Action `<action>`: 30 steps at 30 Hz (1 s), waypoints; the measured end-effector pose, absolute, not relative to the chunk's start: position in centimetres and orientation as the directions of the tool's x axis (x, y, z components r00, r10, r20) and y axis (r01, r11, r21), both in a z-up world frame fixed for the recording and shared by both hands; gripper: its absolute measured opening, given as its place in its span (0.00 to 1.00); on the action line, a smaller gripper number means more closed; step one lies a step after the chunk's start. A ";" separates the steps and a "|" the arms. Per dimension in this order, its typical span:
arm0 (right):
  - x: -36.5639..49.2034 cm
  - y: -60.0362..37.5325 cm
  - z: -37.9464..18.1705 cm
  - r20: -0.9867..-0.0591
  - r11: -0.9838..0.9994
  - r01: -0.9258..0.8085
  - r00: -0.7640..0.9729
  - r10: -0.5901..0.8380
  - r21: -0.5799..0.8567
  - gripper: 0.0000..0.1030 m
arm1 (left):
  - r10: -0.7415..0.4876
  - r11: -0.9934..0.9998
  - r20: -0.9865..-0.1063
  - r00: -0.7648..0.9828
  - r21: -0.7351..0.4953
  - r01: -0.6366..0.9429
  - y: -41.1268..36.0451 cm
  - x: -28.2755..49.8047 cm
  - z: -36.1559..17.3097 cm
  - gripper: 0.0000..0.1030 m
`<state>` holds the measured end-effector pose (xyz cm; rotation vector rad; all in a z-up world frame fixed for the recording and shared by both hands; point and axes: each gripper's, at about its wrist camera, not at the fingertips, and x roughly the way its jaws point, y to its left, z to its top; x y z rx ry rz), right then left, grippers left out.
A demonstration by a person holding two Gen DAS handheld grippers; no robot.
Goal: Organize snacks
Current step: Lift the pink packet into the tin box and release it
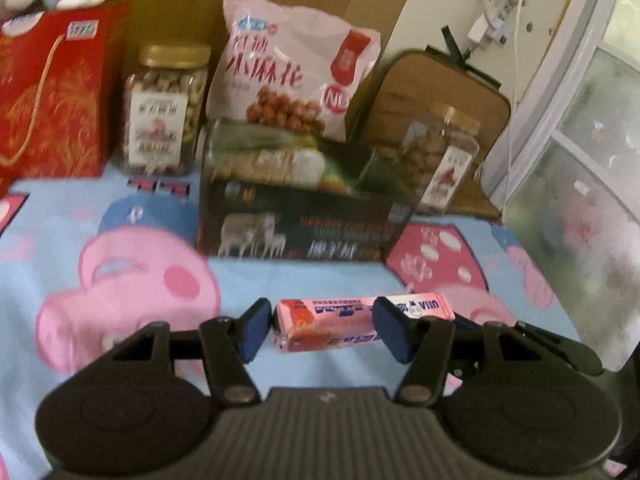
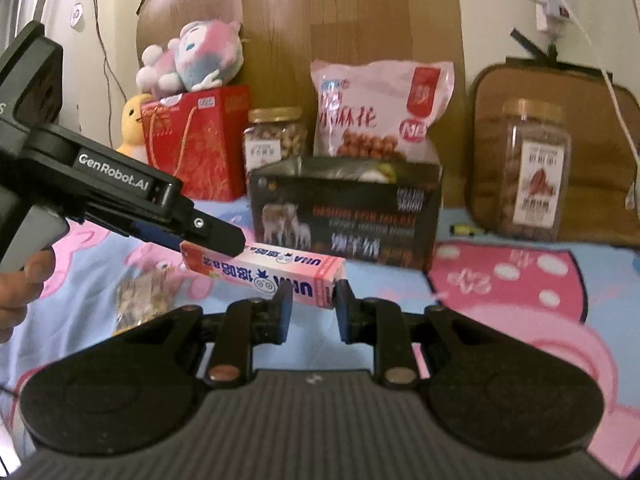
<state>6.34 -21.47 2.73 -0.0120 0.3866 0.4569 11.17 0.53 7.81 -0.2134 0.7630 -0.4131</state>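
A pink candy box (image 1: 344, 322) is held off the bedspread between both grippers. My right gripper (image 2: 312, 306) is shut on its right end (image 2: 320, 280). My left gripper (image 1: 320, 330) has its jaws wide apart around the box's other end, and its finger (image 2: 216, 236) lies over the box top in the right wrist view. Behind stands an open dark carton (image 1: 304, 220) (image 2: 344, 216) with packets inside.
Along the back stand a red gift box (image 1: 52, 96), a gold-lidded nut jar (image 1: 164, 112), a pink snack bag (image 1: 292, 64), a second jar (image 1: 440, 160) and a brown cushion (image 1: 472, 92). A small clear snack packet (image 2: 140, 296) lies on the bedspread (image 1: 120, 280).
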 end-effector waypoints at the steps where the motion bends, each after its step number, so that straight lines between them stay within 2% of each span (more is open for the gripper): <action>1: 6.9 -21.5 3.2 -0.355 0.900 -0.429 0.832 0.426 0.074 0.25 | -0.440 0.897 -0.611 0.658 -0.333 0.291 0.4 11.9 8.5 0.55; 7: 10.8 -21.8 5.8 -0.271 0.917 -0.397 0.879 0.392 0.038 0.25 | -0.426 0.903 -0.565 0.707 -0.318 0.290 -1.0 16.8 11.4 0.54; 16: 19.4 -22.2 5.2 -0.326 0.943 -0.329 0.886 0.329 0.058 0.25 | -0.411 0.906 -0.604 0.683 -0.352 0.234 -2.8 25.4 9.1 0.54; 17: 20.0 -22.0 5.0 -0.334 0.945 -0.323 0.887 0.320 0.046 0.28 | -0.412 0.905 -0.611 0.676 -0.359 0.227 -2.9 25.9 8.7 0.54; 21: 20.9 -22.5 4.5 -0.317 0.954 -0.290 0.901 0.297 0.071 0.39 | -0.404 0.909 -0.617 0.675 -0.354 0.221 -3.4 26.3 7.7 0.56; 30: 17.8 -25.6 4.3 -0.269 0.937 -0.266 0.907 0.323 0.227 0.39 | -0.397 0.913 -0.588 0.705 -0.330 0.239 -3.2 22.5 9.3 0.56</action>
